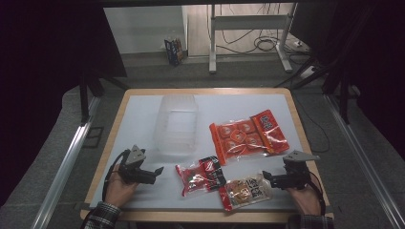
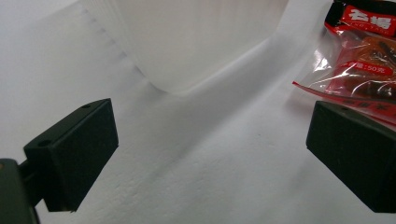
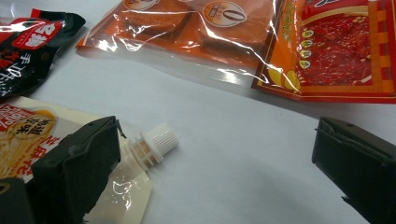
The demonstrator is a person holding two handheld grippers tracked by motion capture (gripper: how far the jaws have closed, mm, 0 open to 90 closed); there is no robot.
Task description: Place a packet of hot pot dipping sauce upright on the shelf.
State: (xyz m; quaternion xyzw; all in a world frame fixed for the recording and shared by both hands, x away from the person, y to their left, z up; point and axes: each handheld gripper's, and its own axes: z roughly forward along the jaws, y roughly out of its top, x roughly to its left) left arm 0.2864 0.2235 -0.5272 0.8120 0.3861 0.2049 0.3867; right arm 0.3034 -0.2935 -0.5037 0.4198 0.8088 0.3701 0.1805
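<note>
A clear plastic tub [image 1: 175,125] lies on the white surface [image 1: 138,114] left of centre, its long axis running from the near edge toward the far edge. To its right a big orange packet [image 1: 248,135] lies flat, tilted, its long side running from lower left up to upper right. In front of it sit a smaller red-and-black packet [image 1: 200,175] and, just beside it to the right, a cream pouch [image 1: 244,190] with a white screw cap [image 3: 156,142]; in the right gripper view the cap points up and to the right, toward the orange packet [image 3: 243,42].

The left claw [image 1: 157,170], in the person's left hand [image 1: 119,188] at the near left corner, is spread wide and holds nothing; its pads [image 2: 74,151] frame bare surface, with the tub [image 2: 196,42] ahead and the red-and-black packet [image 2: 364,51] near the right-hand pad. The right claw [image 1: 264,175], held in the right hand [image 1: 305,198] at the near right, is also spread wide and empty, its tips at the right end of the cream pouch [image 3: 28,135]; whether they touch it I cannot tell.

The surface has a wooden rim [image 1: 296,119]. Beyond it are grey floor [image 1: 157,71], the legs of a metal stand [image 1: 248,38], loose cables [image 1: 267,44] and a small box [image 1: 174,50] by the wall.
</note>
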